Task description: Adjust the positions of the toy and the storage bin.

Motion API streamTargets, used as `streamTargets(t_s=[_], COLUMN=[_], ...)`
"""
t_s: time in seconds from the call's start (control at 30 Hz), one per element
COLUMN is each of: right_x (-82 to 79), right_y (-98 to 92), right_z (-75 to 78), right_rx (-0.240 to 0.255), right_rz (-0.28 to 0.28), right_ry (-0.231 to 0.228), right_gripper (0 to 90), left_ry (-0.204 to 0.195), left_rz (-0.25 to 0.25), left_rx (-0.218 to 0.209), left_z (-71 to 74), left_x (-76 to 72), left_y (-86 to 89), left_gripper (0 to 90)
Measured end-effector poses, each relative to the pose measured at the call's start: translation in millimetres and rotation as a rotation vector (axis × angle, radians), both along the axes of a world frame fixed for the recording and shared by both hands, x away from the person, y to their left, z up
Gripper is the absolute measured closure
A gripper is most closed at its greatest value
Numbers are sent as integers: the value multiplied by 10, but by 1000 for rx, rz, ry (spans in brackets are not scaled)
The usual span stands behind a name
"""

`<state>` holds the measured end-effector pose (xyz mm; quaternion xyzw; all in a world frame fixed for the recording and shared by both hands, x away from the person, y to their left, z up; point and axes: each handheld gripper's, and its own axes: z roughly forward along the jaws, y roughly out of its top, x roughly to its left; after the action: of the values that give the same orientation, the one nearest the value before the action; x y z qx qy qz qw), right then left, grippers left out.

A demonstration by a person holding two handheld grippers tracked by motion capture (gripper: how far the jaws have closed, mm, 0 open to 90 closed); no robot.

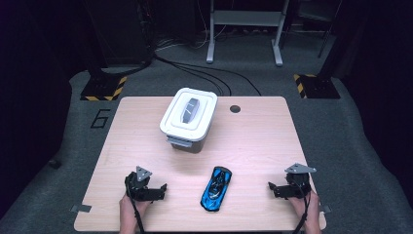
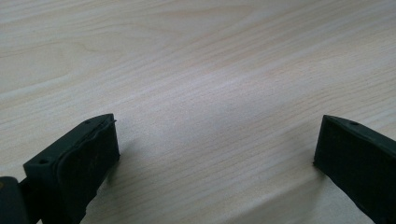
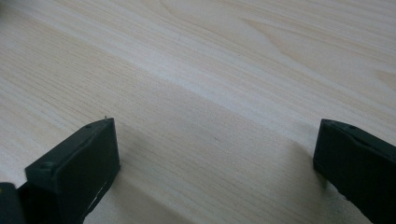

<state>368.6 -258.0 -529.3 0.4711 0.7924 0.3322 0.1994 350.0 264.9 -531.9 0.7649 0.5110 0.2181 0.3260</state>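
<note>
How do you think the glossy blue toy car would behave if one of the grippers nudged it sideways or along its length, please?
The glossy blue toy car would probably roll if pushed lengthwise, assuming its wheels turn freely. A sideways nudge would more likely make it skid on the smooth wooden table. Its shiny curved shell may slip between flat jaws.

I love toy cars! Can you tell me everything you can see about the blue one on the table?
The blue toy car looks like a shiny, sporty model, bright blue with black patches along its top and windows. It sits flat on the pale wooden table, near the front edge, turned at a slight slant so one end points toward the white lidded box farther back. It lies between the left claw and the right claw. Nothing touches it except the table. Small details like wheels are too tiny to make out.
</note>
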Motion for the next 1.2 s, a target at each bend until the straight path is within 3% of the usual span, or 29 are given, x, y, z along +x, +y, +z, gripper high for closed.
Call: streamTargets(t_s=[1.2], right_x=[2], right_y=[3], right_z=[2], right_rx=[-1], right_rz=[-3], right_ry=[0], right_gripper=[0], left_ry=[7], left_rz=[39], left_rx=[-12], left_z=[19], left_x=[-20], left_y=[-31], left_gripper=[0])
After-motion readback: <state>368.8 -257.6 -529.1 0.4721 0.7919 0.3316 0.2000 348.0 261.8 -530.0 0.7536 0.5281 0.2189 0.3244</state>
